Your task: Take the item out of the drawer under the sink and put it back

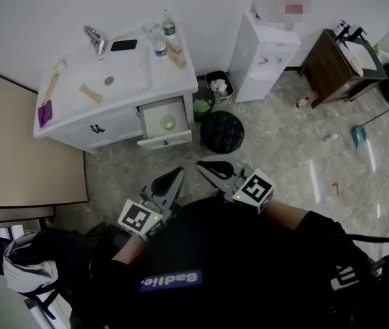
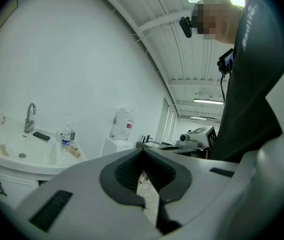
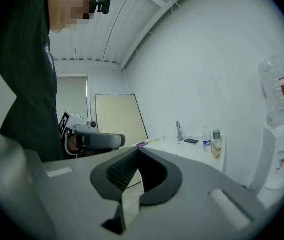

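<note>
The white sink cabinet [image 1: 71, 125] stands at the upper left of the head view. Its right drawer [image 1: 165, 141] is pulled out, and a small pale round item [image 1: 168, 123] lies inside. My left gripper [image 1: 178, 172] and right gripper [image 1: 201, 166] hover side by side close to my chest, well short of the drawer. Both are shut, with nothing between the jaws. In the left gripper view, the shut left gripper [image 2: 141, 153] points past the sink counter [image 2: 32, 156]. The right gripper view shows the shut right gripper [image 3: 137, 151], with the left gripper [image 3: 89, 140] beside it.
A faucet [image 1: 95, 38], a phone [image 1: 124, 44] and bottles [image 1: 159, 46] stand on the counter. A black round stool [image 1: 221, 131] and small bins [image 1: 216, 86] sit right of the drawer. Farther right are a water dispenser [image 1: 263, 57] and a brown table [image 1: 331, 67]. A beige panel [image 1: 23, 149] is at left.
</note>
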`<control>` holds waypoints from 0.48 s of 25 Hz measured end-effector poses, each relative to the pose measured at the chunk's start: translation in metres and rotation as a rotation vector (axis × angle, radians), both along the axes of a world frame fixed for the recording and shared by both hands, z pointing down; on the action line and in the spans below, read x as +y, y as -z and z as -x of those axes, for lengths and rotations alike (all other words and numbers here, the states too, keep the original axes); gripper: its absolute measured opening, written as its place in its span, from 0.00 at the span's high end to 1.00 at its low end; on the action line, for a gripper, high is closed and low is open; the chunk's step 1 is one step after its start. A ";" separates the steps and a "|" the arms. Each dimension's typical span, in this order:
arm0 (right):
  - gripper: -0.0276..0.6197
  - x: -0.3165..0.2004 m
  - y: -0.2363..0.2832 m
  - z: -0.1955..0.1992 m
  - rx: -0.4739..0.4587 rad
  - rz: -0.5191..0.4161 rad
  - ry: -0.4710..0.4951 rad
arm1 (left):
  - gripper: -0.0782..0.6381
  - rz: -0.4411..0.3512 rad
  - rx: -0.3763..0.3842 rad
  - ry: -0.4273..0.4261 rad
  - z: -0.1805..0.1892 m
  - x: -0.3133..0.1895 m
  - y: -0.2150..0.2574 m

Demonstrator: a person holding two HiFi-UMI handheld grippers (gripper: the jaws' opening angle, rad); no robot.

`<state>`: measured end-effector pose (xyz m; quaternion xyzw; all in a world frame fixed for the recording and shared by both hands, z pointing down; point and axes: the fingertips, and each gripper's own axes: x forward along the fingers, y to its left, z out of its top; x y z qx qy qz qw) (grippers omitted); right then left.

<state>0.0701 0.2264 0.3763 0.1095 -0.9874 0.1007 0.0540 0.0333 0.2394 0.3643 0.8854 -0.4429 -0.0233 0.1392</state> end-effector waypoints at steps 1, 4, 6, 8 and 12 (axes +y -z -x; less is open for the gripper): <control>0.95 -0.001 0.001 -0.001 -0.003 0.002 -0.001 | 0.88 -0.001 0.002 0.004 -0.001 -0.001 0.000; 0.95 -0.008 0.005 -0.008 -0.019 0.014 -0.003 | 0.88 0.006 -0.013 0.001 -0.009 -0.005 0.006; 0.95 -0.013 0.006 -0.014 -0.026 0.020 0.002 | 0.88 0.006 -0.023 0.012 -0.015 -0.009 0.008; 0.95 -0.017 0.005 -0.021 -0.034 0.026 0.016 | 0.88 0.000 -0.032 0.036 -0.022 -0.013 0.009; 0.95 -0.025 -0.001 -0.029 -0.031 0.044 0.078 | 0.88 -0.006 -0.039 0.104 -0.028 -0.021 0.008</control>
